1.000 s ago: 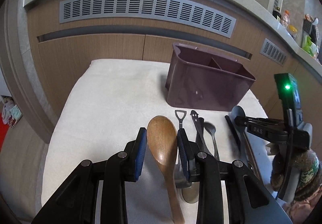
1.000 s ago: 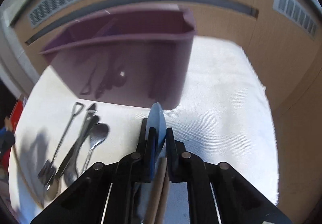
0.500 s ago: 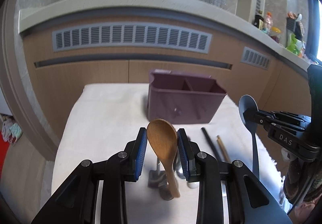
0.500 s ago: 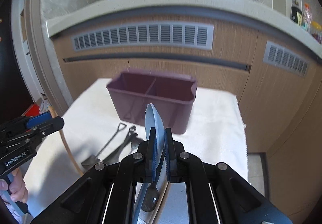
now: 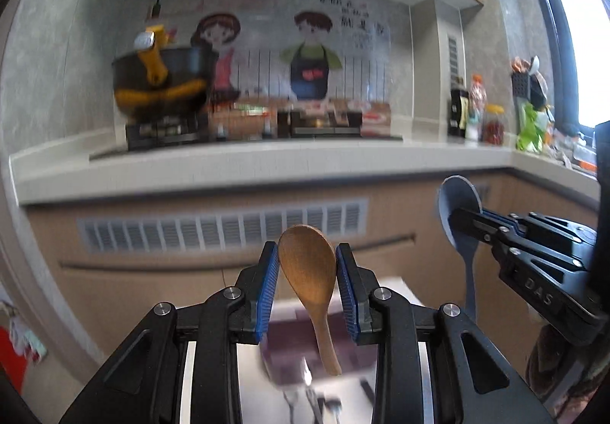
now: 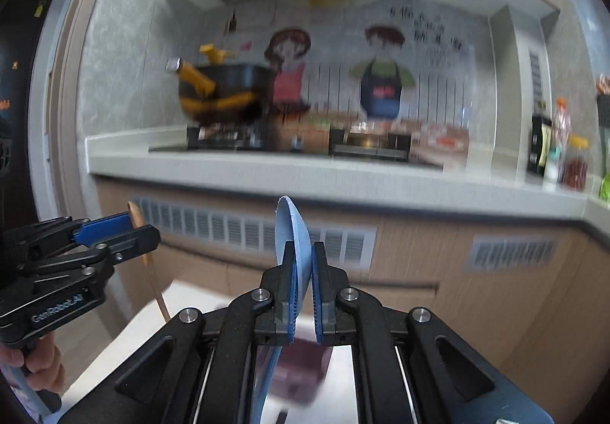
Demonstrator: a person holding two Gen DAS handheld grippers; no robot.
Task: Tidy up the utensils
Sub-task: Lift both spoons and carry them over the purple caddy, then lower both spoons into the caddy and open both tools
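Between the left tongs (image 5: pixel 307 265) sits a gripped wooden spoon (image 5: pixel 308 267); right tongs (image 6: pixel 303 283) pinch what looks like a blue spoon (image 6: pixel 291 233).

Daylight entered from the overexposed window (image 5: pixel 575 31) at right, leaving the scene moderately bright. Both fisheye views curved strongly toward dark vignetted corners. Motion blur smeared the grey slotted vent panel (image 5: pixel 221 229) and the purple plastic utensil holder (image 6: pixel 301 370).

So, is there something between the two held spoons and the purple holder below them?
Nothing visible. The wooden spoon in the left gripper and the blue spoon in the right gripper hang over the holder, with only air between; the view there is blurred.
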